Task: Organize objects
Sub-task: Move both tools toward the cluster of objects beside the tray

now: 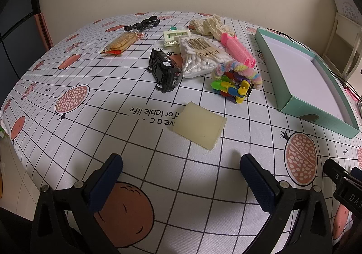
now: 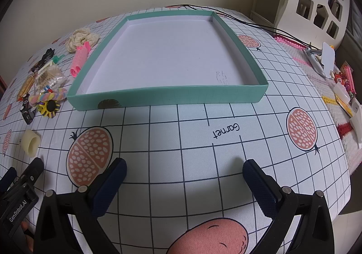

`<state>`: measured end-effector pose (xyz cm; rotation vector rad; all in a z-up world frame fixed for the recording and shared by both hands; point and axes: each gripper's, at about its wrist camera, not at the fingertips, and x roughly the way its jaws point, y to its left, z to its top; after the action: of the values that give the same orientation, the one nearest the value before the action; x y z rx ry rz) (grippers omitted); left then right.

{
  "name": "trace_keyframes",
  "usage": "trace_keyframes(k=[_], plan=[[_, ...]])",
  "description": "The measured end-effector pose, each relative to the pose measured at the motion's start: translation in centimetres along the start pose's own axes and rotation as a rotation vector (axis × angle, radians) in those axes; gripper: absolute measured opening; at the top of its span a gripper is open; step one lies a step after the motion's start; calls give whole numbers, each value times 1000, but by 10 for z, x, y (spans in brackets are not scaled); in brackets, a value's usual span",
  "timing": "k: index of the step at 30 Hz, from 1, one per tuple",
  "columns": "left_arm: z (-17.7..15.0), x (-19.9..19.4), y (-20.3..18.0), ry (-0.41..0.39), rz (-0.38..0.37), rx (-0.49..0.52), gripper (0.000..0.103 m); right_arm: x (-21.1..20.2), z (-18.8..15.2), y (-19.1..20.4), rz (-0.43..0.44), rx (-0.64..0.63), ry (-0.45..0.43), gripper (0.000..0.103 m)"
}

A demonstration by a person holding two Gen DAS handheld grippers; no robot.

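My left gripper (image 1: 181,168) gapes, the foam (image 1: 200,127) dead ahead, mid-frame; right gripper (image 2: 184,172) gapes, empty, facing the box (image 2: 239,36).

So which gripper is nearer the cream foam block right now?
Left. The left gripper, open, has the cream foam block just ahead of its fingertips; the right gripper, open, faces the teal tray, block off to its left.

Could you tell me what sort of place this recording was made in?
Most likely a room in a home: a table under a fruit-print tablecloth, a white cubby shelf in the corner, and small household items such as a bag of cotton swabs.
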<state>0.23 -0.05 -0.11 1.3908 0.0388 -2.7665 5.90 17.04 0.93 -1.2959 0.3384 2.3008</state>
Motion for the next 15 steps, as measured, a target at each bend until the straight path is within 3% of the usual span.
trace_keyframes(k=[15], plan=[[2, 1, 1, 15, 3, -10, 103, 1, 3, -4, 11, 19, 3, 103]])
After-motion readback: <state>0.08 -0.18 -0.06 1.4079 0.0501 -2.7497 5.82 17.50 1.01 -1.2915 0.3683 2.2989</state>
